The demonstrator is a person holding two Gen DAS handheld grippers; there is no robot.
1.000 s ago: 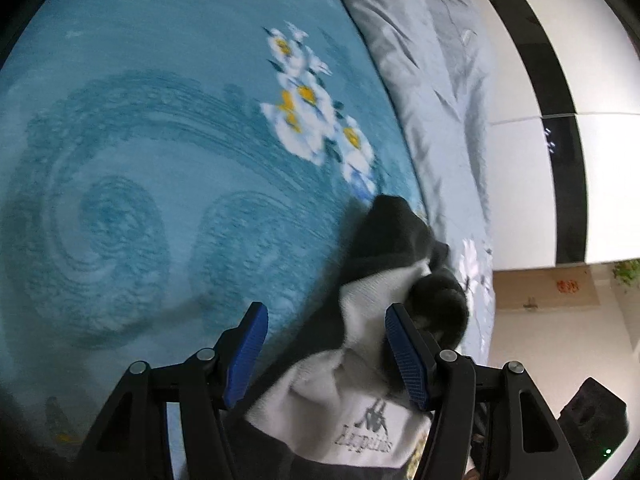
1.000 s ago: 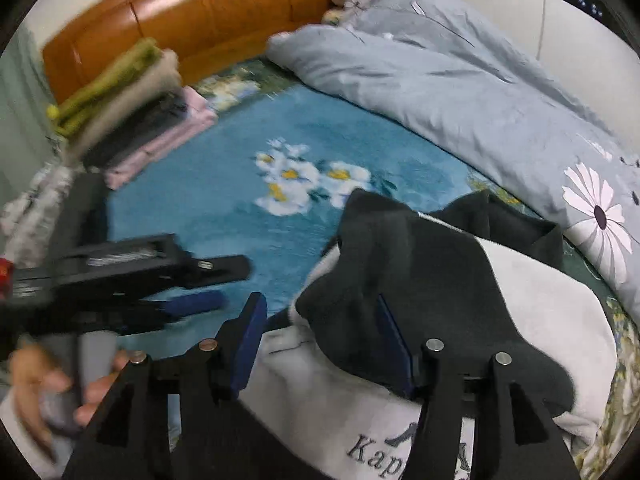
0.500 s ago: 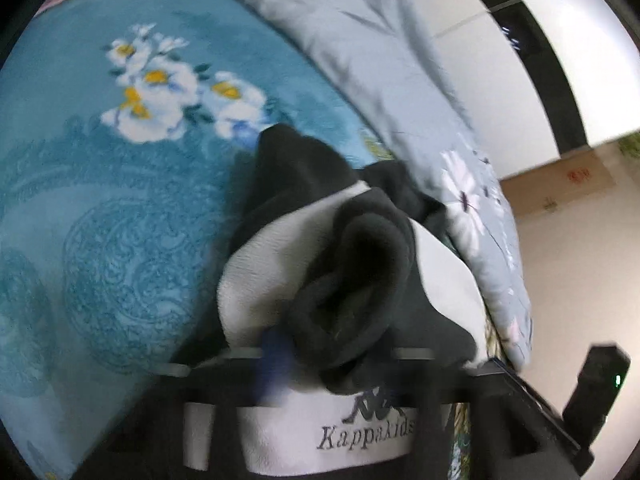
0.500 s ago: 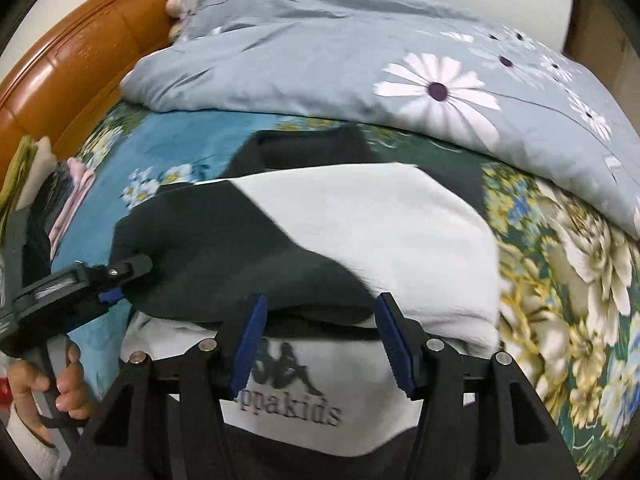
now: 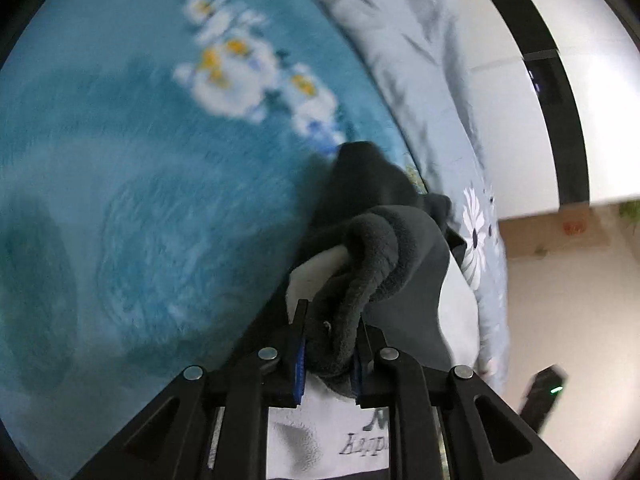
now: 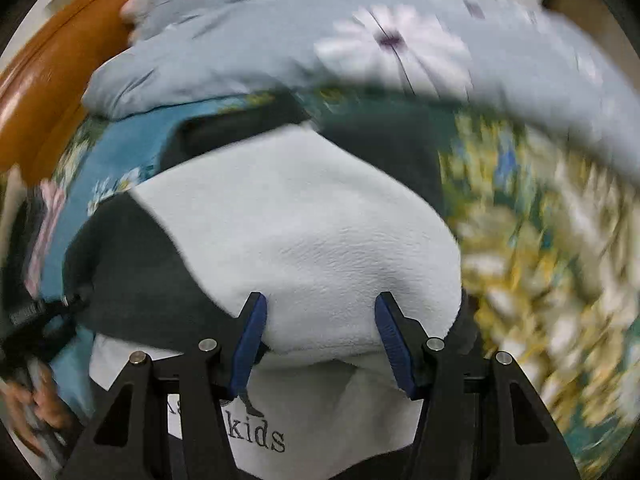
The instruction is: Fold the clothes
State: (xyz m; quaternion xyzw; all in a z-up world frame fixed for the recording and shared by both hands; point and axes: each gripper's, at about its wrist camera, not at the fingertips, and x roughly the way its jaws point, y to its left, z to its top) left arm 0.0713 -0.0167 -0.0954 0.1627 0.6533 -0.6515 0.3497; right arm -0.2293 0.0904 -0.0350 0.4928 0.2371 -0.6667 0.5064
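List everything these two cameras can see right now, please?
sweatshirt: one, white and dark grey, lettering ending in "kids", bunched on the bed
sleeve: one, dark grey, part of the sweatshirt, pinched in the left gripper
blanket: one, teal with white and yellow flowers, under the sweatshirt
duvet: one, pale grey-blue with white daisies, along the far side of the bed
headboard: one, orange-brown wood, at the bed's end
folded clothes: blurred pile, pink and dark, count unclear, at the left edge
left gripper: black, blue pads, shut on the sleeve
right gripper: black, blue pads, open over the sweatshirt
hand: one, holding the left gripper
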